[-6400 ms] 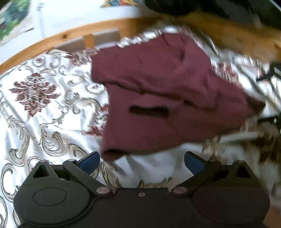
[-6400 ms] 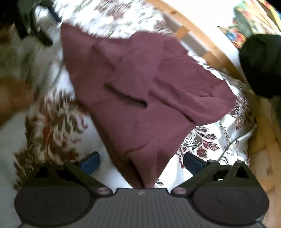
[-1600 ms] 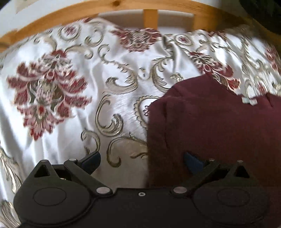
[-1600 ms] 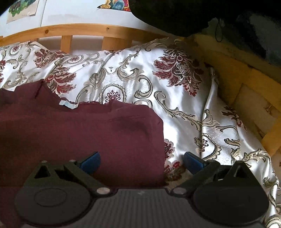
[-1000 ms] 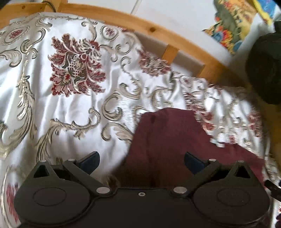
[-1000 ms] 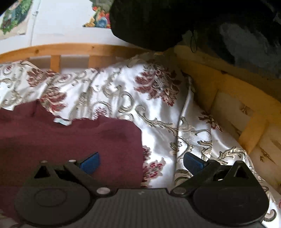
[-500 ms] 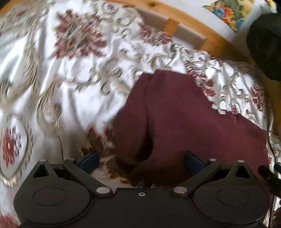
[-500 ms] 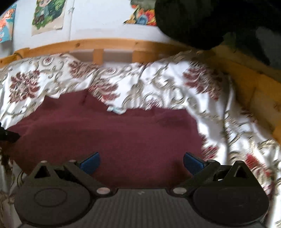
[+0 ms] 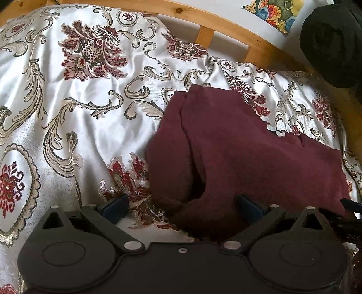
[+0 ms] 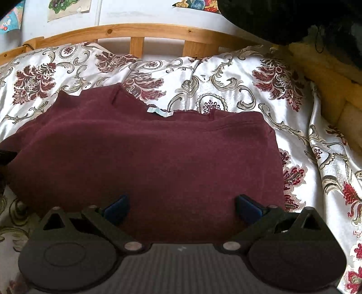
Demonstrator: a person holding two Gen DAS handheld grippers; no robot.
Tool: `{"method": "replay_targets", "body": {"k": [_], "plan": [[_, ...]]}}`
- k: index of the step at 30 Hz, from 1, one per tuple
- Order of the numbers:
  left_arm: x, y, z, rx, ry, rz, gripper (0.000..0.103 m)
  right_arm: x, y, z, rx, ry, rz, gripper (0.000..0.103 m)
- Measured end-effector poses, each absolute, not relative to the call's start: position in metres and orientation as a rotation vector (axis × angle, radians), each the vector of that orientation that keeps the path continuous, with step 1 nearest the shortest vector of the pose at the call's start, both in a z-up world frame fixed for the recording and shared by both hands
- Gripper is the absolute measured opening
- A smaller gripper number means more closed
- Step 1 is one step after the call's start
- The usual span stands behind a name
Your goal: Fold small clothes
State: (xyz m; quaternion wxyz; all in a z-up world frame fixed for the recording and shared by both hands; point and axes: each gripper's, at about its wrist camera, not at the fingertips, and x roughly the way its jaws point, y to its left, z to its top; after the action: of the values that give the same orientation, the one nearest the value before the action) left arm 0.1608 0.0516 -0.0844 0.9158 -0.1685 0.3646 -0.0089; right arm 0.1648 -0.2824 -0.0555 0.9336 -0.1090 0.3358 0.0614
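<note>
Flat on the bed lay the maroon garment (image 10: pixel 158 158), spread over a silvery bedspread (image 9: pixel 90 126) patterned with dark red flowers and grey scrolls. From the right wrist view it covered the near and middle part of the bed, its far edge carrying a small pale label (image 10: pixel 159 112) and its right edge folded straight. From the left wrist view the same maroon garment (image 9: pixel 248 153) sat to the right, with a sleeve-like flap doubled along its left side and a dark opening near the close edge.

The left tool (image 9: pixel 181 204) was spread wide, its blue-padded fingers (image 9: pixel 113 207) apart, one over the bedspread and the other over the cloth, pinching nothing. The right tool (image 10: pixel 182 207) was likewise spread, both blue fingers (image 10: pixel 247 209) above the garment's near edge and gripping nothing. A wooden bed rail (image 10: pixel 158 31) curved along the far side, with a white wall and colourful pictures (image 10: pixel 67 6) behind it. A dark bulky object (image 9: pixel 332 40) stood at the far right.
</note>
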Motion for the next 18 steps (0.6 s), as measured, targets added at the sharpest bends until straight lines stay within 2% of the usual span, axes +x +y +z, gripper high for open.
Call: {"method": "replay_targets", "body": {"k": [18], "plan": [[0.1598, 0.0513, -0.0842, -0.344, 0.745, -0.017, 0.102, 0.1655, -0.283, -0.056, -0.229, 0.686, 0.129, 0.103]]}}
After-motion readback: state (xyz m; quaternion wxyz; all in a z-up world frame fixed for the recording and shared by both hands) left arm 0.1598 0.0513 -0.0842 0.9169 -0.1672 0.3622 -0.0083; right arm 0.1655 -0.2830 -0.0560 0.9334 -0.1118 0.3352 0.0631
